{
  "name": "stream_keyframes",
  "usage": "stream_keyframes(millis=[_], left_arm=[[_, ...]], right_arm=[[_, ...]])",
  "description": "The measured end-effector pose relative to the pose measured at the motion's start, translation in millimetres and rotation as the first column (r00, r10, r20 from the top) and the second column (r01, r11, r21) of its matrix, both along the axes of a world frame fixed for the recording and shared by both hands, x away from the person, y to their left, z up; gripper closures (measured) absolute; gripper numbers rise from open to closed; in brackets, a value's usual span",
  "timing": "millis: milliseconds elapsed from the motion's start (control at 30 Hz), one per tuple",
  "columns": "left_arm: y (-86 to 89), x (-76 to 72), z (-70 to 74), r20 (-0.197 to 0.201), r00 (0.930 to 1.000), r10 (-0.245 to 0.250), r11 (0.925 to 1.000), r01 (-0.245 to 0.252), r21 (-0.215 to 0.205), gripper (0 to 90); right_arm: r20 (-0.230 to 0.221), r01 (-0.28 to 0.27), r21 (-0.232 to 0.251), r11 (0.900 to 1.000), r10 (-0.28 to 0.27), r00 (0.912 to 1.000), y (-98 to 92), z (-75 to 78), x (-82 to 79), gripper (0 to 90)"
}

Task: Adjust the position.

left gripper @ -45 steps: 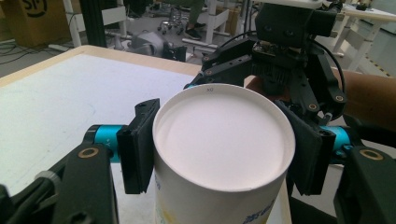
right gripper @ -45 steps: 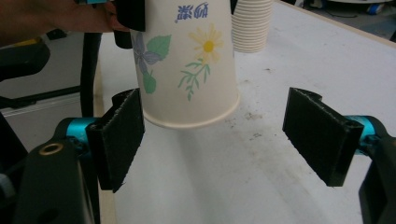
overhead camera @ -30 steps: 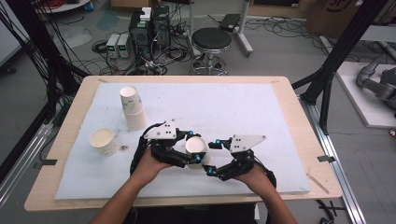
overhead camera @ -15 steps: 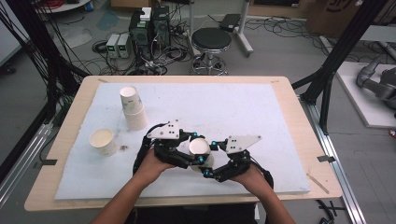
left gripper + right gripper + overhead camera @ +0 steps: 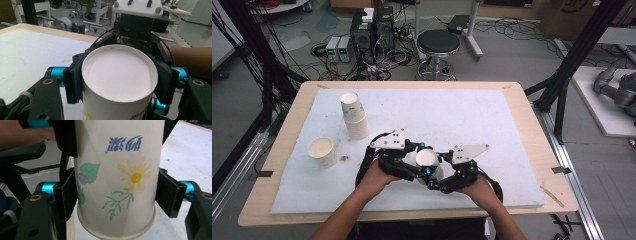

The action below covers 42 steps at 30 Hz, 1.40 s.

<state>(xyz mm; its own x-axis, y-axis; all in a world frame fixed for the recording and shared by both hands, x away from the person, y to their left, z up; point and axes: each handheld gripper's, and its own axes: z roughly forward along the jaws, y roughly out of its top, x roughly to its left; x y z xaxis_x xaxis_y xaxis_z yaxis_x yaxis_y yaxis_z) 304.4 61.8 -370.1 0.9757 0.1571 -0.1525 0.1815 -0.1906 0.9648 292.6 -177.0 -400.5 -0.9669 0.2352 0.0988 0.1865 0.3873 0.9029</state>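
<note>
A white paper cup (image 5: 427,158) with a flower print is held upside down just above the mat, near the table's front edge. My left gripper (image 5: 418,162) is shut on it; its pads (image 5: 73,83) clamp the cup (image 5: 120,75) close under the flat base. My right gripper (image 5: 438,171) comes from the opposite side. Its jaws have just been closing with the cup (image 5: 117,170) between them, and its pads (image 5: 65,195) now press the wall just above the rim. The right gripper (image 5: 116,197) sits lower on the cup than the left.
Two more cups stand stacked upside down (image 5: 353,116) at the left of the white mat (image 5: 472,120). An upright cup (image 5: 322,151) stands left of my hands. The wooden table edge (image 5: 532,130) frames the mat. A stool (image 5: 438,42) stands beyond the table.
The right gripper has drawn in toward the cup and its jaws have narrowed onto it. The left gripper and the cup have stayed in place.
</note>
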Motion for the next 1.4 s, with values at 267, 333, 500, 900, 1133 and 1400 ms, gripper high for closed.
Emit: stream_keyframes(millis=[267,333,500,900,1133,1400], left_arm=[[-2.4,-1.8,-0.8,0.001,0.9994,0.034,0.9993,-0.034,0.017,20.2],[-1.1,-1.7,-0.4,-0.001,0.9996,0.029,0.9993,-0.029,0.023,16.6],[2.6,-2.9,1.3,-0.001,1.0,0.007,0.999,-0.007,0.044,15.9],[12.9,-2.1,3.3,-0.011,0.9998,0.014,0.9928,-0.013,0.119,15.9],[12.7,-1.6,3.5,-0.009,0.9999,0.006,0.9864,-0.004,0.164,15.9],[11.2,-0.7,5.1,-0.006,1.0,0.0,0.9806,0.001,0.196,16.0]], right_arm=[[0.011,-0.001,-0.039,0.999,0.001,0.9999,-1.4,0.5,-0.1,29.2],[0.019,0.001,-0.053,0.999,0.0,0.9998,-2.1,0.5,0.1,29.3],[0.018,0.007,-0.085,0.996,-0.006,0.9998,-5.6,0.5,0.5,29.8],[0.031,0.017,-0.175,0.984,-0.011,0.9995,-10.6,5.8,3.0,29.8],[0.045,0.003,-0.234,0.972,0.008,0.9989,-9.9,10.5,4.3,29.8],[0.068,-0.019,-0.302,0.953,0.041,0.9968,-3.1,14.1,4.7,29.8]])
